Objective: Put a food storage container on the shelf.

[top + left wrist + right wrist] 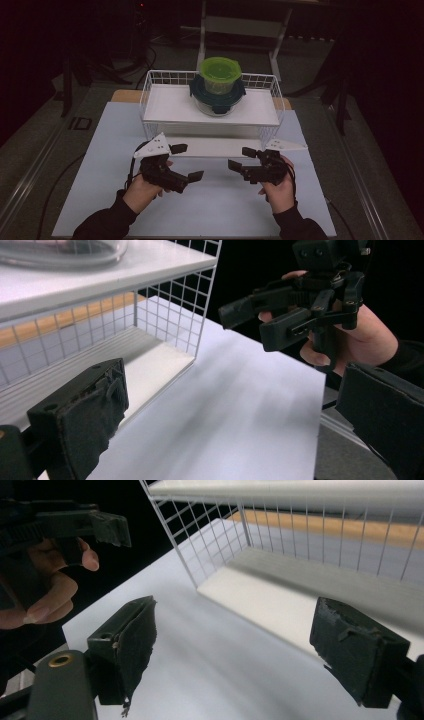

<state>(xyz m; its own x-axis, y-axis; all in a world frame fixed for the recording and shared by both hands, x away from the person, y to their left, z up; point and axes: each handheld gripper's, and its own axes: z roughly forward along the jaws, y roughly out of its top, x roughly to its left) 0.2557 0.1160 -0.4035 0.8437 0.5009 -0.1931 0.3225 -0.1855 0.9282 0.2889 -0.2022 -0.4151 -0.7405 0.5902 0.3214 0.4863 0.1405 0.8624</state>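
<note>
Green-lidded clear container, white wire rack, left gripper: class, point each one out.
Green-lidded clear container [220,70]: high view, on its lid.
White wire rack [165,107]: high view, bare top shelf.
Left gripper [187,162]: high view, between its fingertips.

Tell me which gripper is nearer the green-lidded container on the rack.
Neither clearly. The left gripper sits low-left of the green-lidded container, the right gripper low-right, both before the rack, jaws open.

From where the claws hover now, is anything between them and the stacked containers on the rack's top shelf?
Yes: the wire rack's front rim stands between both claws, left and right, and the stacked containers. The containers sit on the top shelf behind that low rim, open from above. Both claws are open and empty over the white mat.
</note>
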